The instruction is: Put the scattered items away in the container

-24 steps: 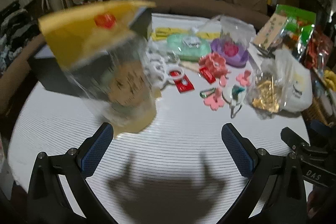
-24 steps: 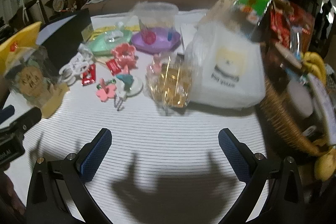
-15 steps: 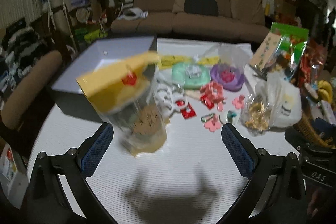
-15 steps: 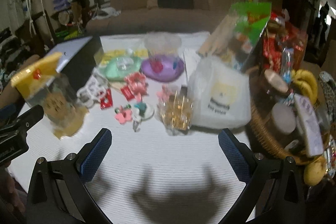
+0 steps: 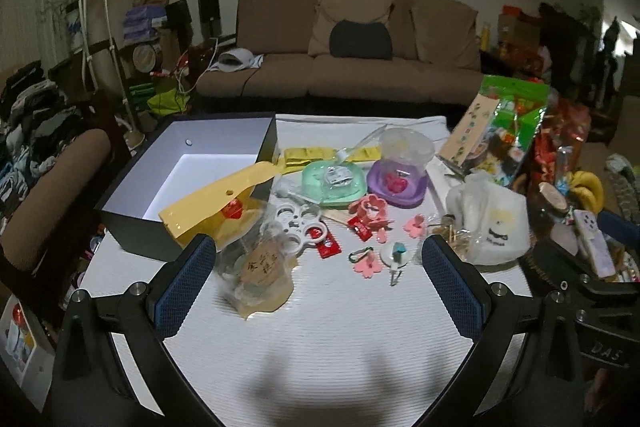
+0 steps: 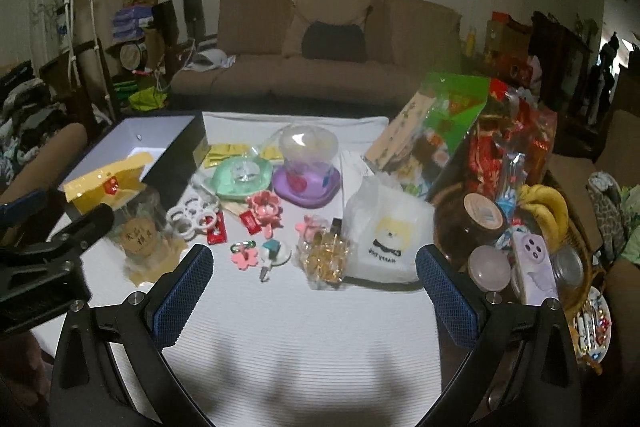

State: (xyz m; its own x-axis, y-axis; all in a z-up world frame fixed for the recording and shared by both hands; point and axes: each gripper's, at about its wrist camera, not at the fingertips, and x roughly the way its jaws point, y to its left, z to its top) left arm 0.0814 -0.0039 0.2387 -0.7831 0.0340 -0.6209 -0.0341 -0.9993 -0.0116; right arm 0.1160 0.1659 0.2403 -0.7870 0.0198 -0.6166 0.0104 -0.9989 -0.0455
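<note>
An open black box (image 5: pixel 132 227) with a white inside stands at the table's left, and it shows again as the black box (image 6: pixel 176 155) in the right wrist view. A clear bag with a yellow header (image 5: pixel 256 263) leans beside it. Scattered past it lie white rings (image 5: pixel 300 231), red packets (image 5: pixel 328 247), pink flower clips (image 5: pixel 368 215), a green dish (image 5: pixel 336 183), a purple dish with a clear cup (image 5: pixel 400 183), a bag of gold clips (image 6: pixel 326 259) and a white bag (image 6: pixel 388 231). My left gripper (image 5: pixel 320 287) is open above bare cloth. My right gripper (image 6: pixel 314 287) is open too, holding nothing.
A wicker basket (image 6: pixel 576 239) with bananas, jars and snack bags crowds the right edge. Tall snack packets (image 6: pixel 448 131) stand behind the white bag. A brown sofa (image 5: pixel 356 67) lies beyond the table. White ribbed cloth (image 5: pixel 320 347) covers the near table.
Both grippers have pulled back and risen, so the items look smaller and farther off. The yellow-headed bag, earlier close in front of the left gripper, now sits on the table by the box.
</note>
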